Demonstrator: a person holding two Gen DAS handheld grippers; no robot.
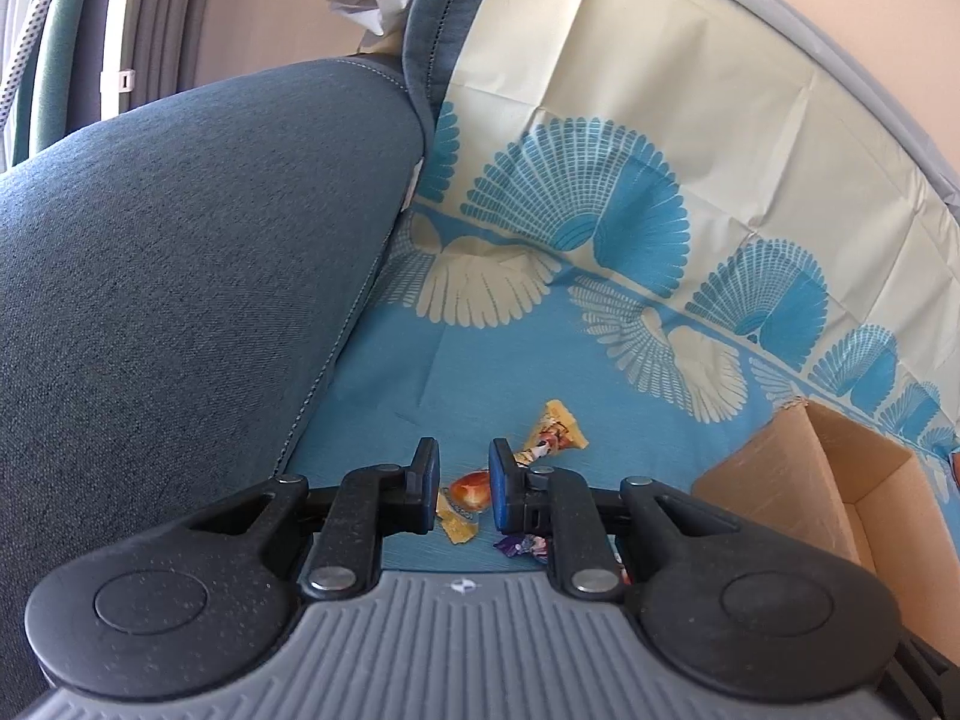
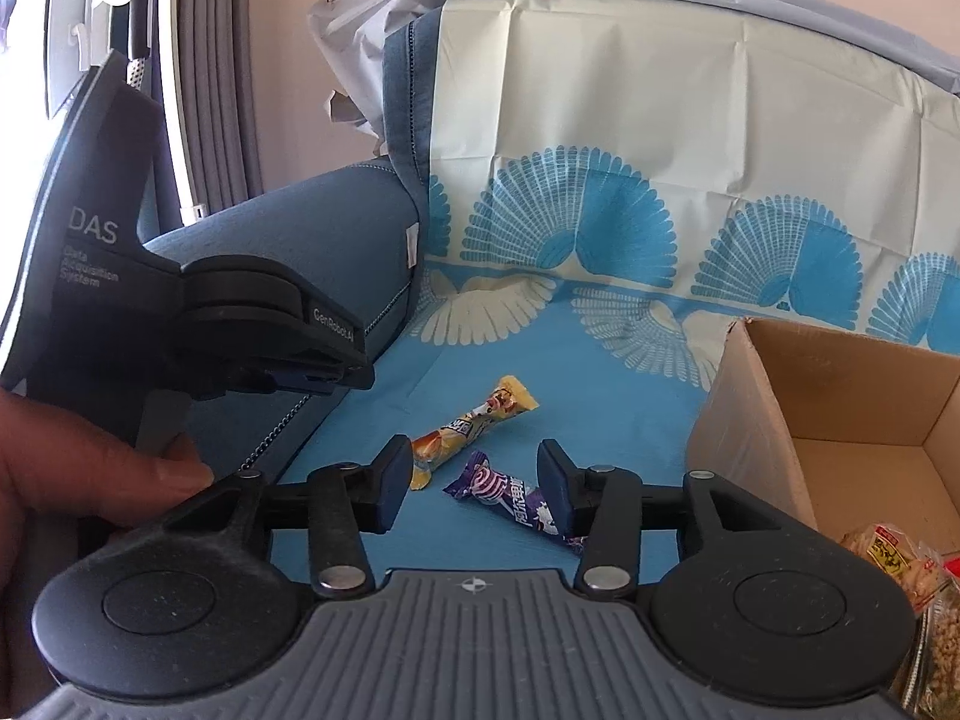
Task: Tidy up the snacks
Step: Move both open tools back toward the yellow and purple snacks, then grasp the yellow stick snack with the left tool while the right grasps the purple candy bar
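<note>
Two wrapped snacks are left out on the blue-and-cream fan-patterned plastic sheet (image 2: 600, 138); the task is judged partly done.

The open brown cardboard box (image 2: 840, 420) stands at the right of the sheet, well apart from the grey-blue fabric sofa arm (image 1: 180, 240) at the left. At least one clear bag with a red-and-yellow label (image 2: 888, 558) is seen at the box's near corner; whether it lies fully inside cannot be told. The rest of the box floor in view is bare.

The yellow-orange stick-shaped wrapper (image 2: 474, 426) lies on the sheet, with the shorter purple wrapper (image 2: 510, 495) just beside it.

The right gripper (image 2: 474, 483) is held partly open, low over the purple wrapper, with nothing gripped. The left gripper (image 1: 462, 483) is nearly closed; nothing is seen clamped, and the yellow-orange wrapper lies under its gap.
</note>
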